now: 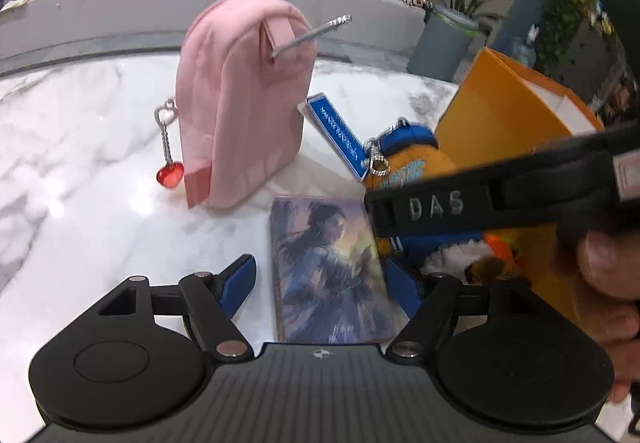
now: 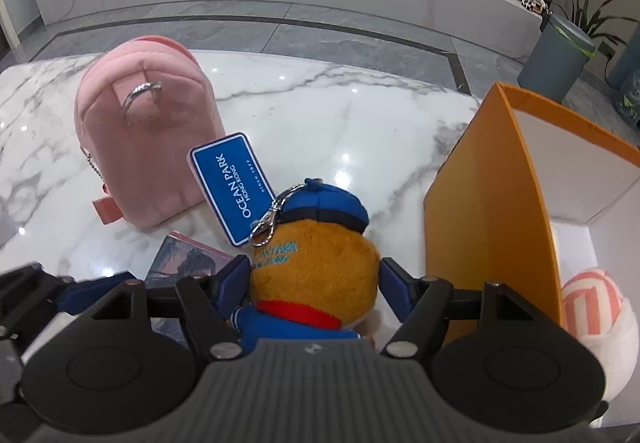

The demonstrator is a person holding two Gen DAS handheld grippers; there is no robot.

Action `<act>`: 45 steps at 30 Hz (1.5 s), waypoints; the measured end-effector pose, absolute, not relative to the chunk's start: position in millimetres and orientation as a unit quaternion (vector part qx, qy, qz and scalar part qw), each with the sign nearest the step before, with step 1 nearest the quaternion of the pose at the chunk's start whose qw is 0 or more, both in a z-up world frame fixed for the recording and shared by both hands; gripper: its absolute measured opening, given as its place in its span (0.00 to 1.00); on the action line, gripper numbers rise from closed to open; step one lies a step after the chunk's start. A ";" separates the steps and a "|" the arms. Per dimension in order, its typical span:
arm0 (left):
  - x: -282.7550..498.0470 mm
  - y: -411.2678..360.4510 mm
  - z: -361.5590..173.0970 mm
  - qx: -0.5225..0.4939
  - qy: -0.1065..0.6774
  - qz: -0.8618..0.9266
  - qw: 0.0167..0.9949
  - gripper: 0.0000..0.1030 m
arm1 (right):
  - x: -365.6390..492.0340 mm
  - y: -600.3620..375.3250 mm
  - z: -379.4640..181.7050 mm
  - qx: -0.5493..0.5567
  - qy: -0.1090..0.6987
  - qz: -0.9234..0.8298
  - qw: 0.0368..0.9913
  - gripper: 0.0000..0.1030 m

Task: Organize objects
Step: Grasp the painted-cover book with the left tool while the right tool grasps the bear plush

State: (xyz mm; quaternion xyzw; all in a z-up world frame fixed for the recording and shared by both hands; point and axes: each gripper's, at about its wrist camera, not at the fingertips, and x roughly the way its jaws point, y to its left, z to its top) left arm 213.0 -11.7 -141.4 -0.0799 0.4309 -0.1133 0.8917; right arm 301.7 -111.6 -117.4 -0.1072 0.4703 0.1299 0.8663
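Left gripper point(image 1: 320, 279): I am holding jaws wide, straddling picture card point(image 1: 330, 271) lying flat on marble table point(image 1: 80, 183), pads clear of card edges. Right gripper point(image 2: 314, 279): jaws parted around plush toy point(image 2: 316, 263) (left pad touching fur, right pad apart). Pink mini backpack point(image 2: 148, 147) standing upright beyond; orange box point(image 2: 492, 211) standing just right of plush toy.

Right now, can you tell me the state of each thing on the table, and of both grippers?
Pink pouch: upright, zipped shut.
Orange box: open, something pink-striped inside.
Plush toy: between the right gripper fingers, not clearly squeezed.
Blue tag: clipped to the plush, lying flat.
Picture card: flat on the table, between the left gripper fingers.
Left gripper: open.
Right gripper: open.
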 end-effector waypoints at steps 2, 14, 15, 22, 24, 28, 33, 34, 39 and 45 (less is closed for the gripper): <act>211.7 -14.4 -139.5 -0.066 0.432 -0.115 0.892 0.85 | 303.0 -112.3 -120.7 -0.103 0.486 0.132 0.858 0.71; 182.0 -7.2 -134.3 -0.046 0.431 -0.110 0.894 0.68 | 283.0 -121.3 -132.4 -0.072 0.493 0.159 0.852 0.56; 176.9 -4.4 -134.5 -0.047 0.430 -0.111 0.895 0.68 | 279.1 -120.8 -132.2 -0.075 0.491 0.164 0.852 0.55; 131.3 28.9 -134.4 -0.043 0.430 -0.110 0.895 0.69 | 237.1 -114.7 -134.6 -0.117 0.464 0.202 0.854 0.53; 116.6 39.2 -133.9 -0.046 0.429 -0.103 0.896 0.69 | 223.0 -113.4 -135.4 -0.123 0.452 0.210 0.858 0.53; 99.2 46.7 -133.9 -0.049 0.423 -0.096 0.900 0.70 | 200.7 -112.8 -137.6 -0.126 0.434 0.228 0.862 0.54; 95.4 45.6 -135.9 -0.052 0.411 -0.083 0.906 0.70 | 185.9 -112.1 -138.7 -0.126 0.425 0.231 0.866 0.55; 94.3 44.4 -136.4 -0.050 0.409 -0.080 0.908 0.69 | 182.8 -112.4 -138.3 -0.124 0.426 0.229 0.867 0.55; 88.0 45.4 -136.7 -0.056 0.402 -0.061 0.912 0.67 | 173.0 -112.3 -138.0 -0.125 0.424 0.233 0.866 0.52; 82.3 46.5 -131.9 -0.063 0.402 -0.052 0.912 0.67 | 159.1 -114.6 -130.7 -0.127 0.408 0.245 0.870 0.50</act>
